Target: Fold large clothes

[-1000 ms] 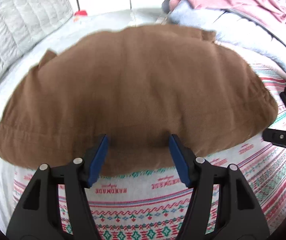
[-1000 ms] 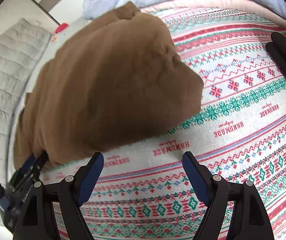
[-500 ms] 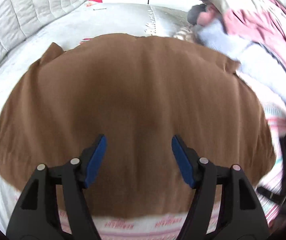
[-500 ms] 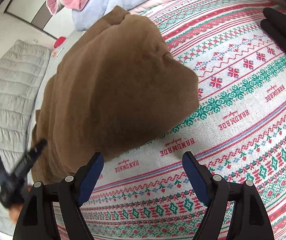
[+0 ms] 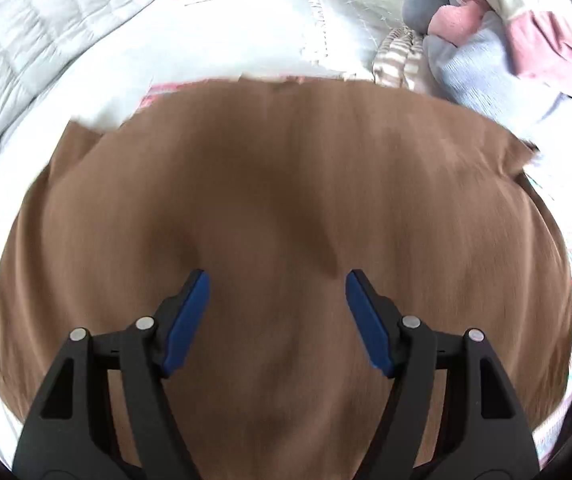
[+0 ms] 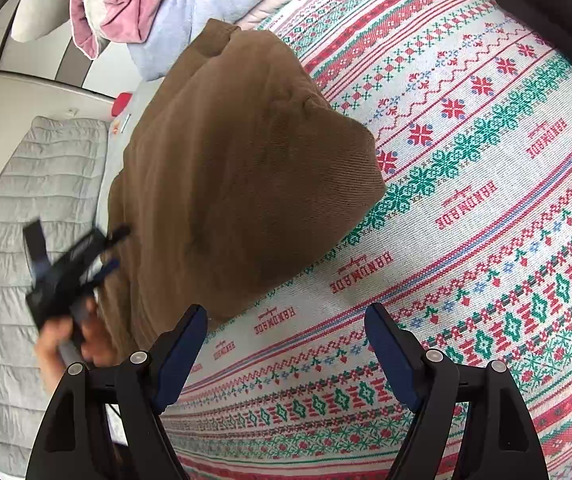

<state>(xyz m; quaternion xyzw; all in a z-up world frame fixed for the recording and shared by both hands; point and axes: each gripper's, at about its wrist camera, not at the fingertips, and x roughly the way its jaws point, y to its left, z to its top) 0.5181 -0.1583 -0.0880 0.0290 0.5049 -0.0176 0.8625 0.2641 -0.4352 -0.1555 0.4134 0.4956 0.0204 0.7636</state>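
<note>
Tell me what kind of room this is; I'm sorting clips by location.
Most likely a bedroom. The brown garment lies on a patterned bedspread, a quilted grey mattress sits beside it, and a pile of laundry is heaped at the far edge.

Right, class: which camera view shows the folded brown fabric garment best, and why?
The right wrist view: the folded brown fabric garment is sharp there, with its weave, rounded corner and edge on the patterned blanket visible. The left wrist view shows the garment filling the frame but motion-blurred.
</note>
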